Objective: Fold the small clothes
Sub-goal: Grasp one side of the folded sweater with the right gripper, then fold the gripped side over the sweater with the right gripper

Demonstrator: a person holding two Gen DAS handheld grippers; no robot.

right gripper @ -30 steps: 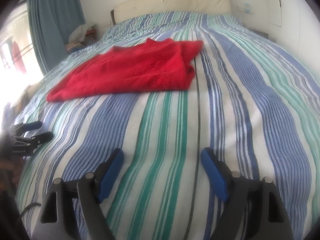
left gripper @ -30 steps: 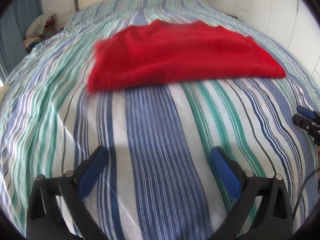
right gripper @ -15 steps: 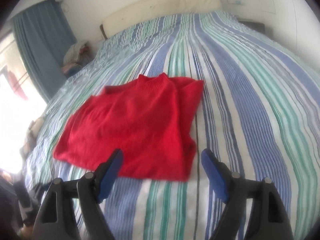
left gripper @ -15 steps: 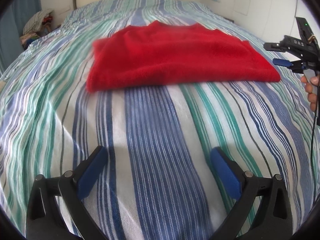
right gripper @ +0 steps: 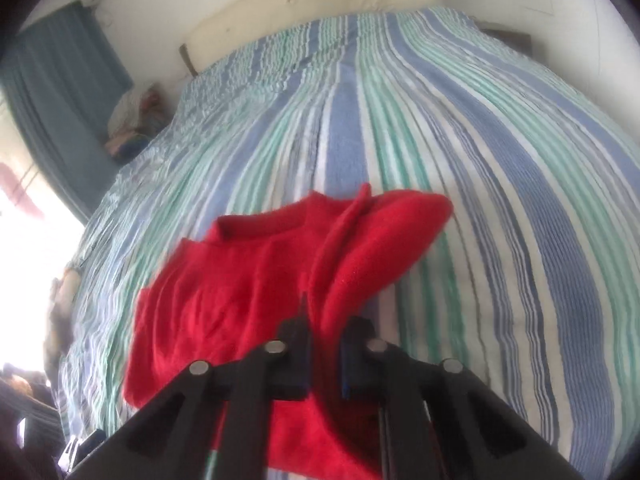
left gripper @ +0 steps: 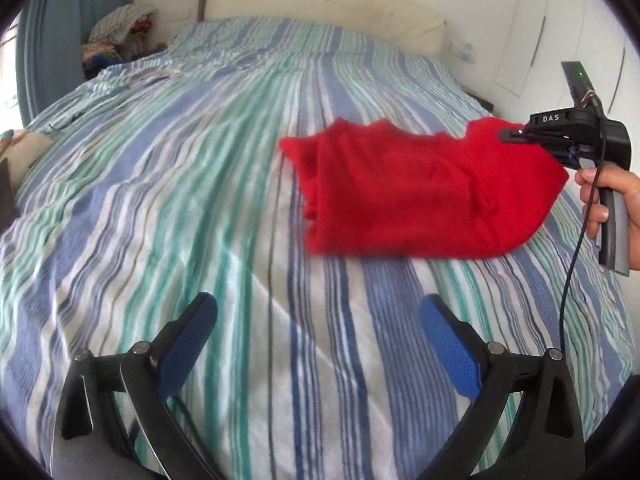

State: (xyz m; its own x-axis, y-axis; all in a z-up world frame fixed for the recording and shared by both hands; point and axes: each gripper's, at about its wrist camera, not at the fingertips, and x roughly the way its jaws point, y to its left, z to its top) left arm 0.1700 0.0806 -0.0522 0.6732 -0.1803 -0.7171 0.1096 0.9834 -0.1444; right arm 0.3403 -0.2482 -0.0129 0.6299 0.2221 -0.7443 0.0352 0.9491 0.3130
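Fuzzy red knit sweater [left gripper: 420, 196] lay part-folded mid-bed on the blue-green-white striped cotton bedspread [left gripper: 180, 184]. Right gripper [right gripper: 325, 354] jaws were closing, pinching the sweater's right edge, bunched upward. Left gripper [left gripper: 320, 344] gaped wide, empty, nearer the foot.

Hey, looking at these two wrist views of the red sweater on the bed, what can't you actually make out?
- Right gripper pads, right wrist view: the jaws are closing with the red sweater between them; bunched fabric hides the contact.
- Sweater's near edge, right wrist view: hidden behind the gripper body.
- Sweater's knit and folds, both views: motion blur.
- Pile by the curtain, left wrist view: too small to identify.
- Person's hand, left wrist view: cut off by the frame edge.
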